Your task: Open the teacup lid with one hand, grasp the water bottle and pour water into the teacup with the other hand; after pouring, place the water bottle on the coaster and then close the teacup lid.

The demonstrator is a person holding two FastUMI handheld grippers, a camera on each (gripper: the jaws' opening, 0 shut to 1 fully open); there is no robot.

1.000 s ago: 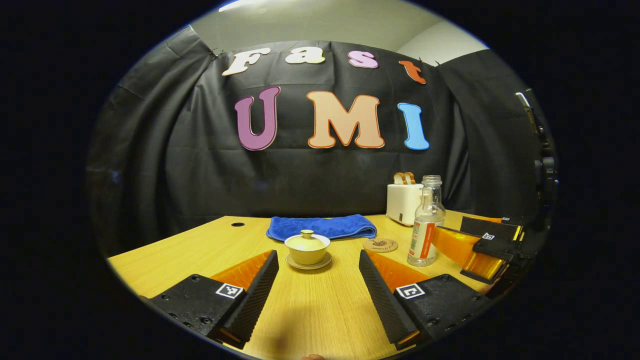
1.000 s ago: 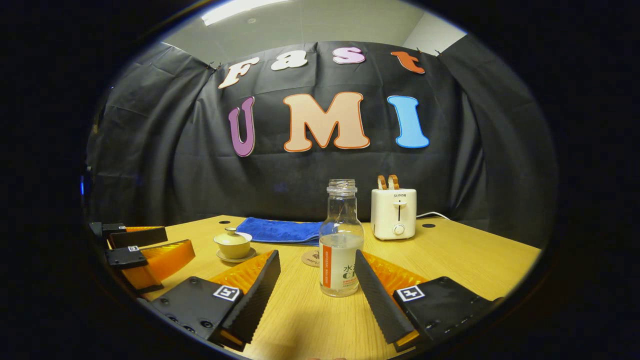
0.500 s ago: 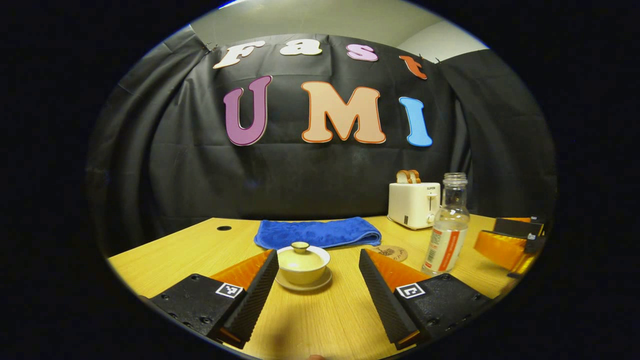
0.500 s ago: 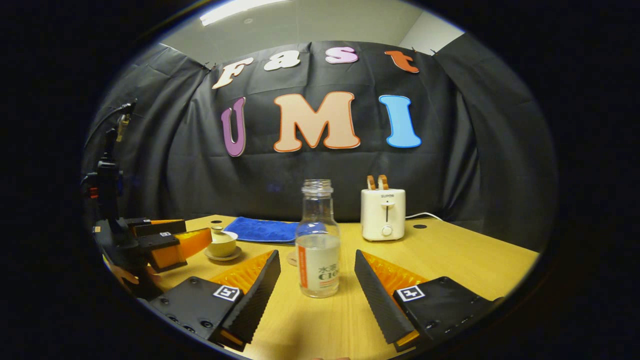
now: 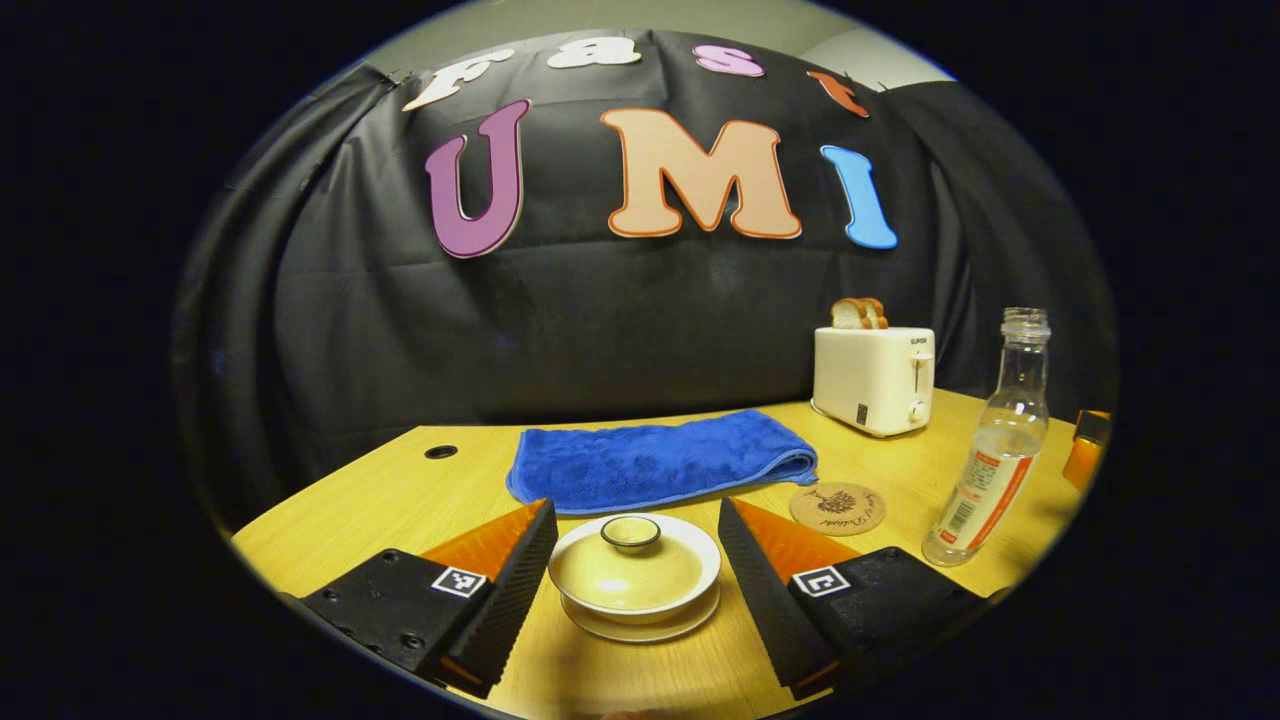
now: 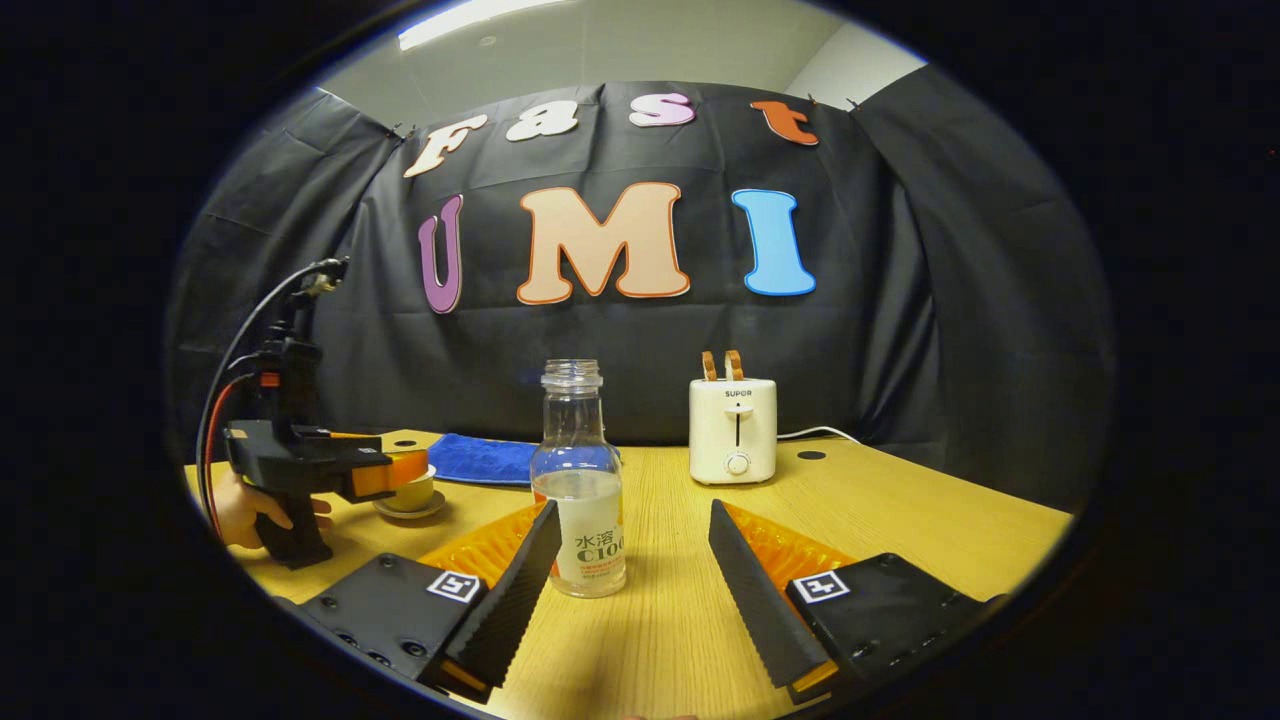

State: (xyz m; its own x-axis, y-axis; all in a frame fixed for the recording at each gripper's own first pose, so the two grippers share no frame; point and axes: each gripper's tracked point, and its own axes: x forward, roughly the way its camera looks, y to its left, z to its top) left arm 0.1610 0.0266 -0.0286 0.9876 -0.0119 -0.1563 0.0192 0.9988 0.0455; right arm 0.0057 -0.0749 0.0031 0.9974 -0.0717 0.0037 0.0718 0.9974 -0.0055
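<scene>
A pale yellow lidded teacup [image 5: 634, 572] on a saucer sits between the fingers of my left gripper [image 5: 636, 513], which is open and apart from the cup on both sides. The lid's knob [image 5: 630, 532] faces up. An uncapped clear water bottle [image 5: 990, 452], partly full, stands at the right, with a round coaster [image 5: 838, 508] to its left. In the right gripper view the bottle [image 6: 583, 490] stands upright just ahead of my open right gripper [image 6: 634, 513], close to its left finger. The left gripper [image 6: 310, 465], held by a hand [image 6: 240, 510], hides part of the teacup [image 6: 410, 493].
A folded blue towel [image 5: 655, 460] lies behind the teacup. A white toaster [image 5: 875, 378] with bread in it stands at the back right, its cord trailing behind. The wooden table [image 6: 900, 520] has bare room to the right of the bottle. Black cloth walls the booth.
My left gripper has moved forward and down, so the teacup now sits between its fingers. My right gripper has swung rightward, and the bottle has drifted from centre toward its left finger.
</scene>
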